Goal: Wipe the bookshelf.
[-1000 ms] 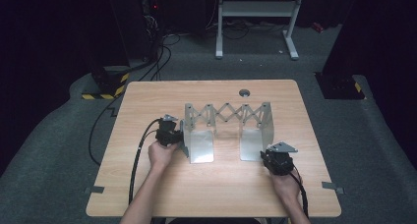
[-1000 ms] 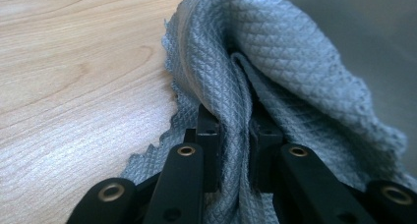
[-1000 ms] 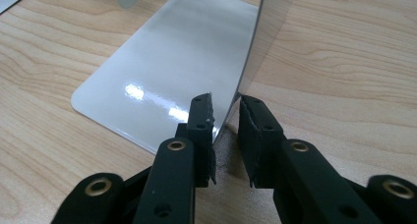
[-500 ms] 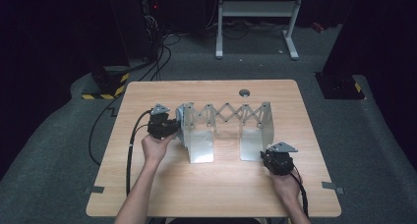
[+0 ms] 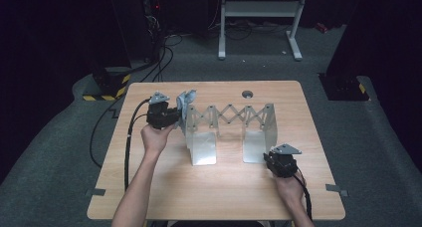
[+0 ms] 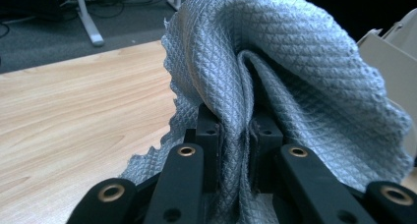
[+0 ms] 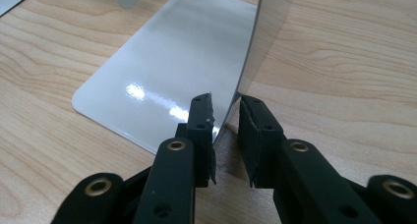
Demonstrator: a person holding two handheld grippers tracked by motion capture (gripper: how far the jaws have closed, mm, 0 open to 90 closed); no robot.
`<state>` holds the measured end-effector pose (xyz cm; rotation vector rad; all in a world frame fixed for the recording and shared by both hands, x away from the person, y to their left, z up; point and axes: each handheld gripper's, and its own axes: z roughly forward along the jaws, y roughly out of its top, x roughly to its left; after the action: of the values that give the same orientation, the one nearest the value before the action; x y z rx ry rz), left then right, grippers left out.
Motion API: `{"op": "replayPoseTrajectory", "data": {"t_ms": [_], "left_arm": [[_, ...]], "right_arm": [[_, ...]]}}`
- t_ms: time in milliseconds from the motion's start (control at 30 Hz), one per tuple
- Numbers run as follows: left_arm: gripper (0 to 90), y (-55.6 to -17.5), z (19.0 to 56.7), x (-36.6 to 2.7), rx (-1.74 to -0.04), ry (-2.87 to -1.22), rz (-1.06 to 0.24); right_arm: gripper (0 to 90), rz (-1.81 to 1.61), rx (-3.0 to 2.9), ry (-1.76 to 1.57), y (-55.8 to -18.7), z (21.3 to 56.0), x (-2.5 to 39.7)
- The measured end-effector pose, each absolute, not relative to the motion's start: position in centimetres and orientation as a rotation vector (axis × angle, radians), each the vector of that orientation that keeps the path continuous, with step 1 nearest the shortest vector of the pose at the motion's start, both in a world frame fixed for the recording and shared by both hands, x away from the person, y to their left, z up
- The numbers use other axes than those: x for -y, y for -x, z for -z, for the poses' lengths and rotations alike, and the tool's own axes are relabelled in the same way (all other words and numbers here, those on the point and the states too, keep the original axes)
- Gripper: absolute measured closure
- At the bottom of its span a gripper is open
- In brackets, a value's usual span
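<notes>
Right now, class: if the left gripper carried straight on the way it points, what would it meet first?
The left gripper, shut on a grey cloth, points toward the left upright panel of the metal expanding rack. The cloth would probably press against that panel first, though depth is hard to judge.

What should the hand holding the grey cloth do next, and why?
Probably press the grey cloth against the left upright plate of the metal expanding rack and rub. The left gripper already pinches the cloth right beside that plate, while the right gripper straddles the rack's right plate, seemingly steadying it.
</notes>
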<state>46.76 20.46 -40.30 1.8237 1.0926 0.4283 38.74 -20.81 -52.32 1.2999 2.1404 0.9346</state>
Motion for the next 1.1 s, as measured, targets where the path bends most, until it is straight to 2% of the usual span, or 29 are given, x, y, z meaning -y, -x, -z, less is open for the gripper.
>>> {"op": "replayPoseTrajectory", "data": {"t_ms": [333, 1100], "left_arm": [[78.5, -47.9, 42.0, -20.0, -1.133, -1.892, -0.415], [78.5, -48.0, 45.4, -19.9, -1.188, -1.902, -0.356]], "right_arm": [[76.0, -0.934, -2.140, -1.298, -38.7, 52.3, 20.8], [75.9, -0.932, -2.137, -1.302, -38.7, 52.3, 20.7]]}}
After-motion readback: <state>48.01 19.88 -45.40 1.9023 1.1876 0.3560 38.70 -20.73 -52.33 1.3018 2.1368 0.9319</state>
